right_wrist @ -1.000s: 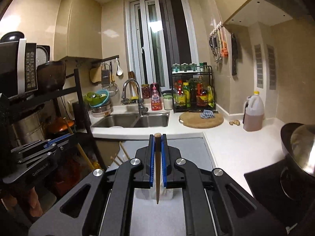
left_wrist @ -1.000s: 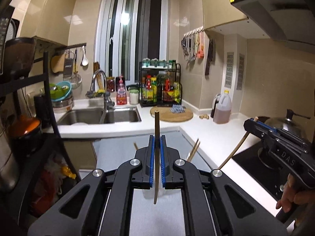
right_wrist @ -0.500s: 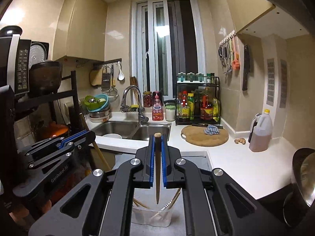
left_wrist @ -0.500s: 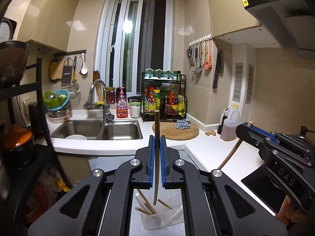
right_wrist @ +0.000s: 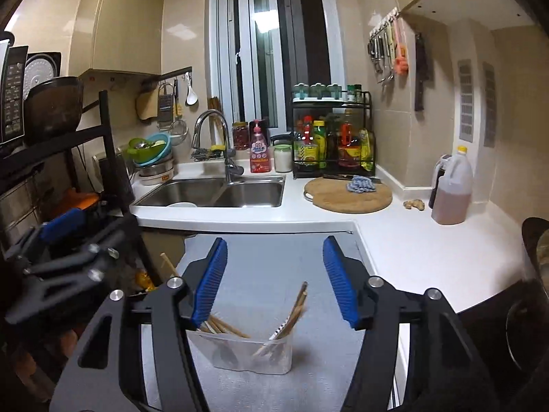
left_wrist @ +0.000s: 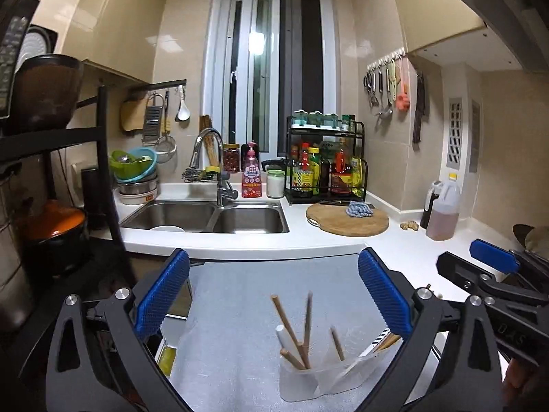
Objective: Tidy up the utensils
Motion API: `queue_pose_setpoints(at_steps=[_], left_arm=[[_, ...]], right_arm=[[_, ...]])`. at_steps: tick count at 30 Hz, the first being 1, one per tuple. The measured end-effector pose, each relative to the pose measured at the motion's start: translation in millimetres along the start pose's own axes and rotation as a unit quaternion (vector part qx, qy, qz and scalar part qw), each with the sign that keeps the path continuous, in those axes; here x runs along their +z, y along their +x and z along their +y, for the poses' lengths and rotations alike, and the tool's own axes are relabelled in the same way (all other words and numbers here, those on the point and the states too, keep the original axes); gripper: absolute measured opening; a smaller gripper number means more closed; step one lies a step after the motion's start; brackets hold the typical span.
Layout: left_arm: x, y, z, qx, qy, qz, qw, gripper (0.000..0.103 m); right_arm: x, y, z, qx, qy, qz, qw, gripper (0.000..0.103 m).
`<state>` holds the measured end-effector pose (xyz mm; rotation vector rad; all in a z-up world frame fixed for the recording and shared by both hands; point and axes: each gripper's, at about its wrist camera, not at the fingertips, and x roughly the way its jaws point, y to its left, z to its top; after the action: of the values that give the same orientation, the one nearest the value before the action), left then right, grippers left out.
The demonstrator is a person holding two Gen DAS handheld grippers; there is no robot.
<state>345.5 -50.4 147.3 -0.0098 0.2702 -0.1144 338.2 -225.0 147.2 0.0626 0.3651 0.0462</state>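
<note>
A clear plastic container (left_wrist: 319,381) stands on the grey mat (left_wrist: 240,309) and holds several wooden chopsticks (left_wrist: 291,333). My left gripper (left_wrist: 274,295) is open and empty, above and behind the container. In the right wrist view the same container (right_wrist: 252,353) with its chopsticks (right_wrist: 295,309) sits just below my right gripper (right_wrist: 274,278), which is open and empty. The right gripper also shows at the right edge of the left wrist view (left_wrist: 494,274); the left gripper shows at the left of the right wrist view (right_wrist: 68,250).
A double sink (left_wrist: 206,218) with a tap lies behind the mat. A round wooden board (left_wrist: 348,219) with a cloth, a spice rack (left_wrist: 326,168) and an oil jug (left_wrist: 442,211) stand on the white counter. A black shelf rack (left_wrist: 51,171) is at the left, a pan (right_wrist: 535,257) at the right.
Both grippers were shut on a chopstick each; now both are open and the chopsticks stand in the container. Both views have tilted down towards the container.
</note>
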Motion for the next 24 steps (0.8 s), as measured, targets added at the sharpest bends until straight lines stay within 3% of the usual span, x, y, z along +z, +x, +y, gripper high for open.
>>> queue_pose_setpoints(at_steps=[3,9,18,24], left_arm=[[-9.5,-2.2,9.6,0.008,-0.010,0.035,0.9993,0.095],[-38.6,-18.6,13.5,0.006,0.001,0.067,0.9977,0.095],[-85.9,-56.3,9.3,0.015,0.021,0.078,0.9966,0.095],[-95.7,-62.3,10.7,0.007,0.020,0.081,0.9965,0.095]], right_arm=[[-9.8,-9.5,-3.5,-0.009,0.004,-0.002,1.000,0.070],[-41.5,-28.7,-7.1,0.000,0.032,0.021,0.999,0.086],[-116.3,-52.6,8.9,-0.080,0.003,0.025,0.996,0.098],[-129.4,-55.7,7.3,-0.076,0.015,0.034,0.996,0.098]])
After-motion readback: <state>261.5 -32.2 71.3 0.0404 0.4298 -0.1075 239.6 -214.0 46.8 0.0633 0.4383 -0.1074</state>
